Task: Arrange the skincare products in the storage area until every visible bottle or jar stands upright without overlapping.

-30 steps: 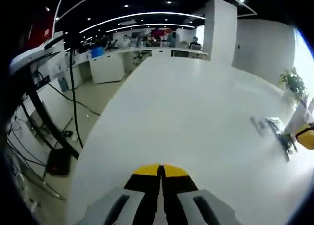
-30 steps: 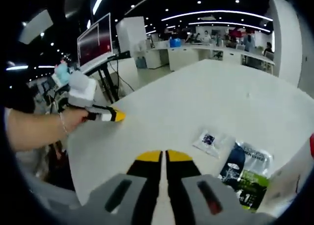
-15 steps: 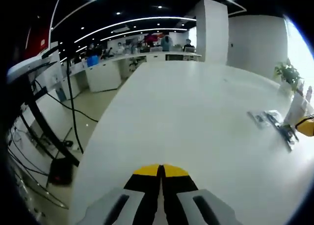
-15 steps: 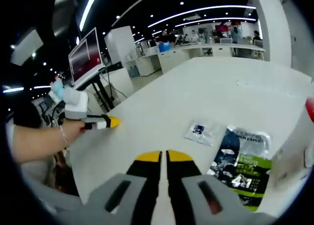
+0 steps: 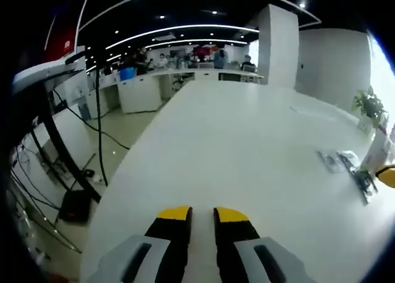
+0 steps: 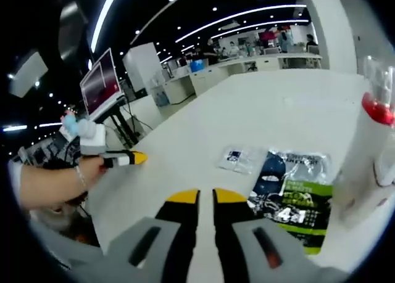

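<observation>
A person works at a long white table (image 5: 247, 147) in an open-plan office, a 2-jaw gripper in each hand. In the left gripper view, the left gripper (image 5: 202, 214) hovers low over bare tabletop with its yellow-tipped jaws slightly apart and nothing between them. In the right gripper view, the right gripper (image 6: 206, 196) likewise has a narrow gap between its jaws and holds nothing; the left gripper (image 6: 126, 158) appears there too, well off to the side at the table's edge, gripped by a hand (image 6: 92, 172).

The skincare items lie ahead of the right gripper: a small clear sachet (image 6: 239, 159) touching or just beside a larger dark-and-green packet (image 6: 290, 193), both flat on the table. Beside the packet stands a tall white bottle (image 6: 370, 153) with a red band below what looks like a clear cap, upright, with a second pale container (image 6: 386, 172) partly visible at its side. In the left gripper view the same sachet (image 5: 336, 159) and packet (image 5: 363, 182) sit far off near the table's edge, with the right gripper's tip (image 5: 387, 175) next to them.

By the look of it, the arranging has barely begun: neither gripper touches a product, the bottle already stands, and the flat packets, close together and possibly overlapping, remain to be dealt with. No storage area can be made out.
</observation>
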The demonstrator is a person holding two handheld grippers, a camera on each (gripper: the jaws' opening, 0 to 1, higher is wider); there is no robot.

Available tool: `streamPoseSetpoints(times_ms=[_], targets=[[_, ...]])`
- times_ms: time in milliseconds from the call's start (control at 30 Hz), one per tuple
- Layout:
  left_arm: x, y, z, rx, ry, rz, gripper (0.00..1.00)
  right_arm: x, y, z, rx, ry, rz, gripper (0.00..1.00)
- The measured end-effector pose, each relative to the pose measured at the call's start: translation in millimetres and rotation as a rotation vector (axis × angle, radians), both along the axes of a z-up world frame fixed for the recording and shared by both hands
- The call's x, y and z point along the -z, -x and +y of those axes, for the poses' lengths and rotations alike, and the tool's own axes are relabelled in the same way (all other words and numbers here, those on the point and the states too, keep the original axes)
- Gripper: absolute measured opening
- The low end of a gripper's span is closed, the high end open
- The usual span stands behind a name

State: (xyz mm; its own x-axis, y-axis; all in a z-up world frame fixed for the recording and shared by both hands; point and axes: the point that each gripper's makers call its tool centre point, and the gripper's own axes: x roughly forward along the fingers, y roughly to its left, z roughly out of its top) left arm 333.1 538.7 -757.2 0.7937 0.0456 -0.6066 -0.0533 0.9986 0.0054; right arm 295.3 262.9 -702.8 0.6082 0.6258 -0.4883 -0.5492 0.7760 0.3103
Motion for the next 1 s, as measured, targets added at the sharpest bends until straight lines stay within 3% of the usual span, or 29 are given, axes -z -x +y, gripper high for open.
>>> streamPoseSetpoints(times_ms=[33,100,267,367,467,533,1000], targets=[[-0.2,1.2,0.1,0.001,-0.012,0.013,0.21,-1.1,-1.3,-0.9,-0.005,0.013,-0.012,0.10],[-9.5,-1.0,-6.0,0.016,-0.017,-0.028,0.22,-3.4,-2.5,-2.3,-0.007,0.016,-0.027,0.10],[-27.1,3.5,-24.1,0.033,0.022,-0.075,0.26,-2.3,-0.6,-2.7,0.007,0.000,-0.005,0.11],[-29.1,6.2,-39.2,0.068,0.050,-0.090,0.26,-1.7,4.6,0.1,0.005,-0.013,-0.006,0.11],[-23.4,13.8,-46.7,0.107,0.003,-0.046,0.26,5.5,7.4,-0.8,0.010,0.017,0.023,0.11],[-29.0,15.6,-50.6,0.124,-0.020,-0.072,0.26,0.5,6.8,-0.6,0.016,0.008,0.008,0.11],[-37.6,28.4,-73.0,0.167,0.050,-0.082,0.29,-2.9,10.6,-0.8,0.017,0.013,0.015,0.11]])
